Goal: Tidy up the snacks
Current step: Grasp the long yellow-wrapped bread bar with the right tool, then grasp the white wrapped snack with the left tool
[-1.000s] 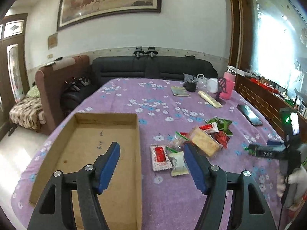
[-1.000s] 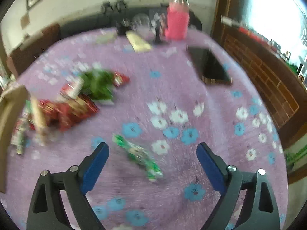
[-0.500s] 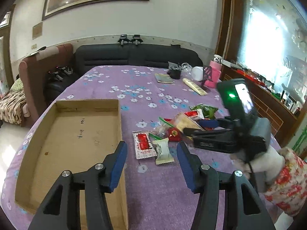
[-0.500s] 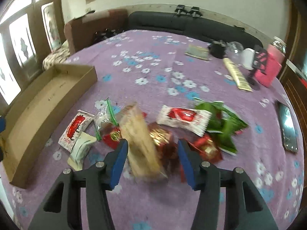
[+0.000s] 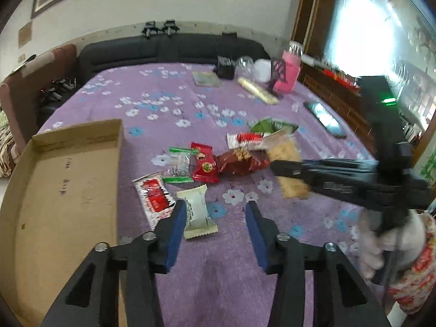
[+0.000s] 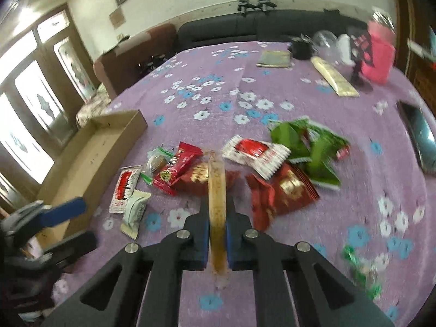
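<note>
Right gripper [image 6: 217, 218] pinching a clear-wrapped tan cracker pack [image 6: 216, 190], held edge-on between the blue pads, lifted over the purple floral bench [image 6: 299, 245]. In the left wrist view the same pack [image 5: 288, 169] hangs from the right gripper's tip at 3 o'clock of the snack pile.

Left gripper [image 5: 215, 218] spread, nothing between the pads, low over the bench; its left pad sits just beside a pale green-white snack packet [image 5: 197, 212], contact unclear.

Cardboard box [image 5: 68, 190] open, at 9 o'clock of the pile, only pen marks on its floor.

Still on the bench:
- red-and-white packet [image 5: 154, 200] just beside the box, touching the pale one
- clear packet with green ends [image 5: 178, 167]
- bright red packet with round logo [image 5: 203, 166] overlapping it
- dark red foil pack [image 6: 283, 190]
- white packet with red label [image 6: 256, 154] on top of the dark red one
- green packets [image 6: 310, 147] at 1 o'clock of the pile
- small green-wrapped candy [image 6: 362, 272], apart from the rest at 4 o'clock, blurred

Far edge at 12 o'clock: pink bottle [image 6: 378, 51]. Phone [image 6: 419, 139] at 3 o'clock.
</note>
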Available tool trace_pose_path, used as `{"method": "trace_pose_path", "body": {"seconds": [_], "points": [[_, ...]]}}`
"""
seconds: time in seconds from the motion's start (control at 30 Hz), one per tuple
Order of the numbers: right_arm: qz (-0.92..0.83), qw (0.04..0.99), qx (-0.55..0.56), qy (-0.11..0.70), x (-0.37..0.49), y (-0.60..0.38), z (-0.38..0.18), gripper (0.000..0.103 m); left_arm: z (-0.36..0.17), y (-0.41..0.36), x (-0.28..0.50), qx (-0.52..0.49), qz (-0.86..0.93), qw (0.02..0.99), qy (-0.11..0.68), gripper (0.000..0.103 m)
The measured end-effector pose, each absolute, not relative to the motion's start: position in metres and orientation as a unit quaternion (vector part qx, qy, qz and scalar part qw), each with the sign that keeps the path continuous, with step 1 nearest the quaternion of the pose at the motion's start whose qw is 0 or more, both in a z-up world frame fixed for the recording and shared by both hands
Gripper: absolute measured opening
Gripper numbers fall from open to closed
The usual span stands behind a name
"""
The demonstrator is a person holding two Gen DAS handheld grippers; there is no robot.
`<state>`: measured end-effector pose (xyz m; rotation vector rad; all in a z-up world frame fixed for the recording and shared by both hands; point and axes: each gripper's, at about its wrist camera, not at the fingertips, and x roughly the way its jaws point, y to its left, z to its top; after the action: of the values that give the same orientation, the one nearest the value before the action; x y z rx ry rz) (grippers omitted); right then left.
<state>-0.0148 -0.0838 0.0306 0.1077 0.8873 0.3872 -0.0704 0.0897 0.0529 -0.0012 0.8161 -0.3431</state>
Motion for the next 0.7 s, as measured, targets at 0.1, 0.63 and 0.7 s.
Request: {"method": "trace_pose_path", "body": {"seconds": [0.1, 0.63, 0.7], "points": [[0.187, 0.884, 0.072, 0.422, -0.021, -0.096, 0.032, 0.009, 0.041, 0.082, -0.051, 0.006, -0.172, 0.892, 0.418, 0.036], [0.213, 0.882, 0.116, 0.405, -0.024, -0.112, 0.031, 0.009, 0.015, 0.067, -0.028, 0.065, -0.139, 0.874, 0.461, 0.034], [0.214, 0.882, 0.119, 0.404, -0.025, -0.113, 0.031, 0.009, 0.014, 0.067, -0.027, 0.062, -0.136, 0.875, 0.461, 0.033]]}}
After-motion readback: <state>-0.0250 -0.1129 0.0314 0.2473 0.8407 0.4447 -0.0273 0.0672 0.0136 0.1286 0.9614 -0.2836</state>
